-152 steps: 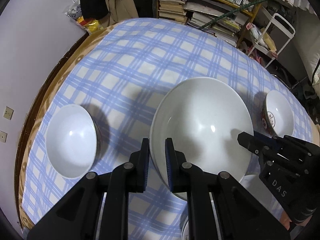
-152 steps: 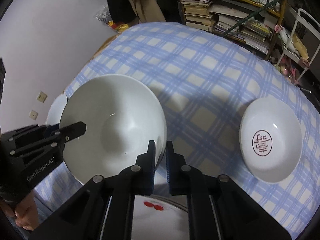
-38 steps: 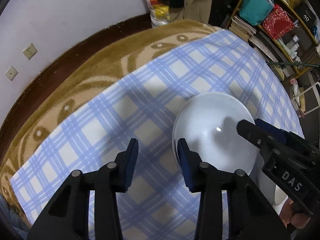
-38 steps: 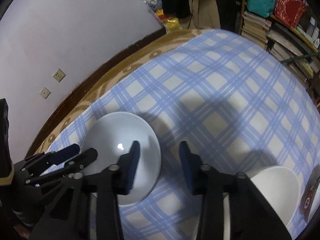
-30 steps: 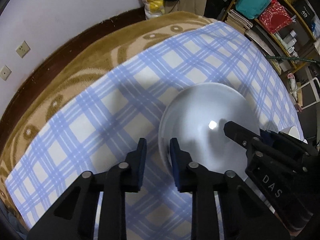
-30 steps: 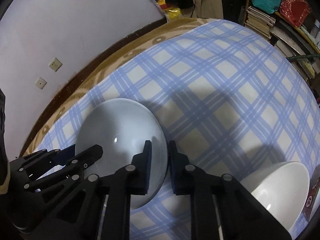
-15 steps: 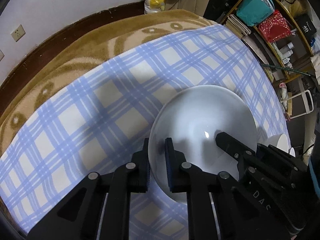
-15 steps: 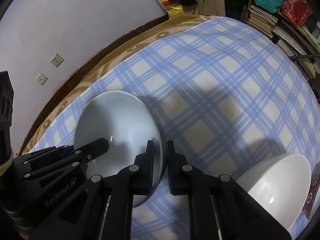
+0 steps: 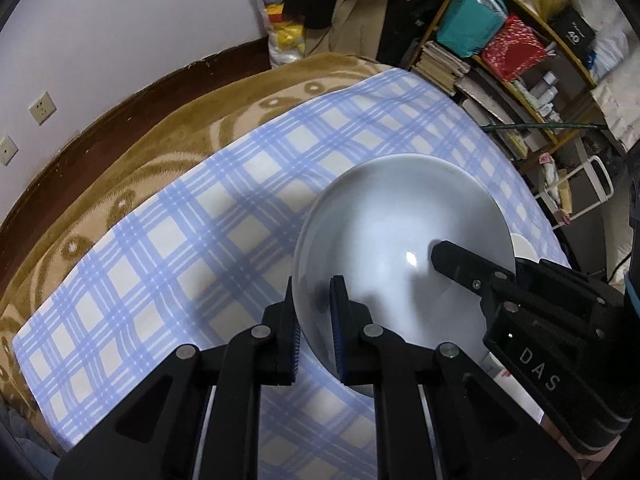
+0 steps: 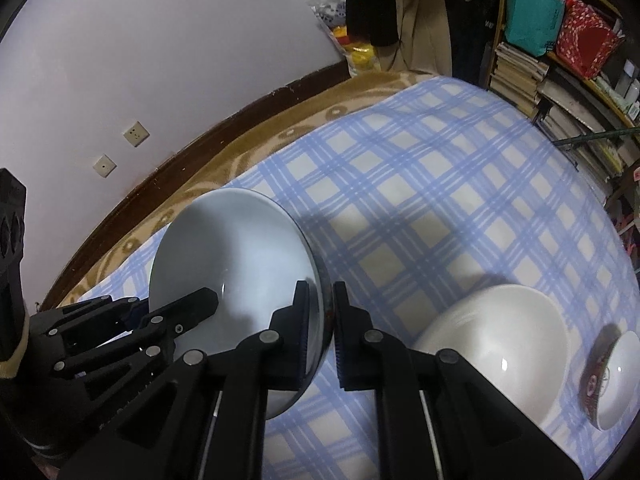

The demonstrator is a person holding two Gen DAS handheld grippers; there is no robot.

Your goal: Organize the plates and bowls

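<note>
Two-handed carry of a white bowl (image 9: 400,240). The left gripper (image 9: 314,320) pinches the rim at about 8 o'clock in the left wrist view; the right gripper (image 10: 321,320) pinches the opposite rim, at 4 o'clock in the right wrist view. The bowl seems held clear of the checked cloth (image 10: 440,184) on the counter. To nest it in the larger white bowl (image 10: 492,344), at 4 o'clock, both hands should likely travel together, level, releasing only once it is seated. A small patterned bowl (image 10: 616,380) lies beyond.
</note>
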